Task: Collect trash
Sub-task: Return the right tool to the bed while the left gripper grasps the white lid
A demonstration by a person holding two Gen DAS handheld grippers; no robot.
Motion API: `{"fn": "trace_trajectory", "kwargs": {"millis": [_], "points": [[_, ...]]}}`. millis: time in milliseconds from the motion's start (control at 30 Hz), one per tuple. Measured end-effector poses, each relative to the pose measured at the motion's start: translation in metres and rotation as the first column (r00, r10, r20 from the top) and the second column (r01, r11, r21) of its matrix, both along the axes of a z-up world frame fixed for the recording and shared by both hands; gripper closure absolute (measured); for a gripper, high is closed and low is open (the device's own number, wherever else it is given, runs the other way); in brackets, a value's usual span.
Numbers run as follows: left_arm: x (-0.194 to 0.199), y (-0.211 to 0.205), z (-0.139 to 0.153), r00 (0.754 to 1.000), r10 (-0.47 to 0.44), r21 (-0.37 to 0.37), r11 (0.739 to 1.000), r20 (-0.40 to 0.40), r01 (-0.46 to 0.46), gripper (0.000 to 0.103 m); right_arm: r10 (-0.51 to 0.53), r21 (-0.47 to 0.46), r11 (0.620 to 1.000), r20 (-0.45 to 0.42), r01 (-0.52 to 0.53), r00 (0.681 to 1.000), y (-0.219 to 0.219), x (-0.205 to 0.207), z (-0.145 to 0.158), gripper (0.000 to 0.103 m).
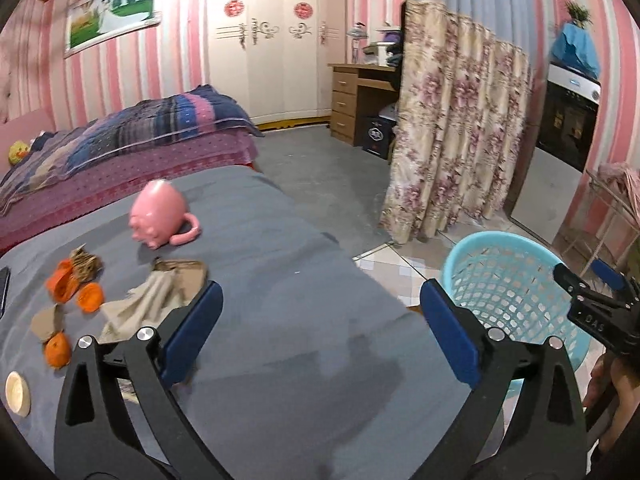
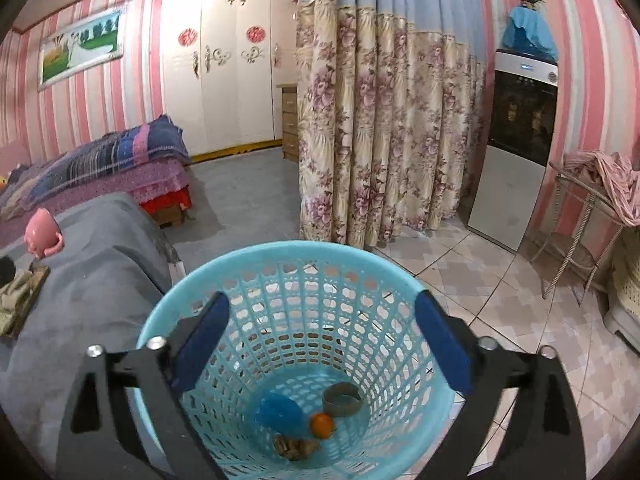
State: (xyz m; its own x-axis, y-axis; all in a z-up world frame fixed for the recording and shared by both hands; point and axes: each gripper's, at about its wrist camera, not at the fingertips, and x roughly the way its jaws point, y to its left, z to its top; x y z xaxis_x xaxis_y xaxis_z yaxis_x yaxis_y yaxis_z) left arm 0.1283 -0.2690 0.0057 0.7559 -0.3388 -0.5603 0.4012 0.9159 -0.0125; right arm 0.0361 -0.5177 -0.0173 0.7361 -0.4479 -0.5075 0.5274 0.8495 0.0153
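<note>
A light blue mesh basket (image 2: 304,256) stands on the tiled floor beside the grey table. In its bottom lie a blue lump (image 2: 278,410), a small orange piece (image 2: 322,425), a tape ring (image 2: 342,398) and a brown scrap (image 2: 294,447). My right gripper (image 2: 322,344) hangs open above the basket's mouth, nothing between its fingers. My left gripper (image 1: 320,330) is open over the grey table (image 1: 280,280), empty. Left of it lie orange peels (image 1: 74,286), a whole small orange (image 1: 56,350), brown paper scraps (image 1: 48,320) and a beige cloth (image 1: 156,296). The basket (image 1: 516,292) and the right gripper (image 1: 592,284) show at the right.
A pink pig-shaped mug (image 1: 158,214) rests on the table beyond the trash, and a small wooden dish (image 1: 18,394) sits at the left edge. Behind are a bed (image 1: 120,136), a floral curtain (image 1: 452,128), a wardrobe, a desk and a wire rack (image 2: 588,216).
</note>
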Motion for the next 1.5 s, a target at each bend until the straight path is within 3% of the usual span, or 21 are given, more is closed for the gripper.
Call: {"fn": "trace_trajectory", "kwargs": {"millis": [367,700,1100,1233,1400,1500], "points": [[-0.012,0.095,0.021,0.988,0.153,-0.018,0.988,0.022,-0.152,0.006,0.112,0.0,0.994,0.056,-0.112,0.992,0.066,0.012,0.031,0.005],[-0.019,0.215,0.013,0.936,0.352,0.024,0.936,0.018,-0.352,0.006,0.264,0.017,0.964,0.078,-0.266,0.961,0.161,0.04,0.041,0.005],[-0.017,0.333,-0.044,0.855,0.509,0.051,0.861,-0.099,-0.506,0.006,0.397,-0.061,0.916,0.004,-0.396,0.918,0.258,0.069,0.027,0.005],[-0.013,0.353,-0.064,0.837,0.529,0.065,0.848,-0.14,-0.526,0.006,0.406,-0.077,0.91,-0.032,-0.407,0.913,0.272,0.079,0.02,0.005],[-0.003,0.373,-0.076,0.817,0.518,-0.004,0.844,-0.252,-0.537,0.006,0.404,-0.054,0.912,-0.064,-0.407,0.913,0.276,0.089,0.009,0.005],[0.008,0.377,-0.081,0.809,0.516,0.008,0.844,-0.282,-0.536,0.006,0.412,-0.048,0.908,-0.079,-0.417,0.908,0.277,0.095,0.005,0.005]]}}
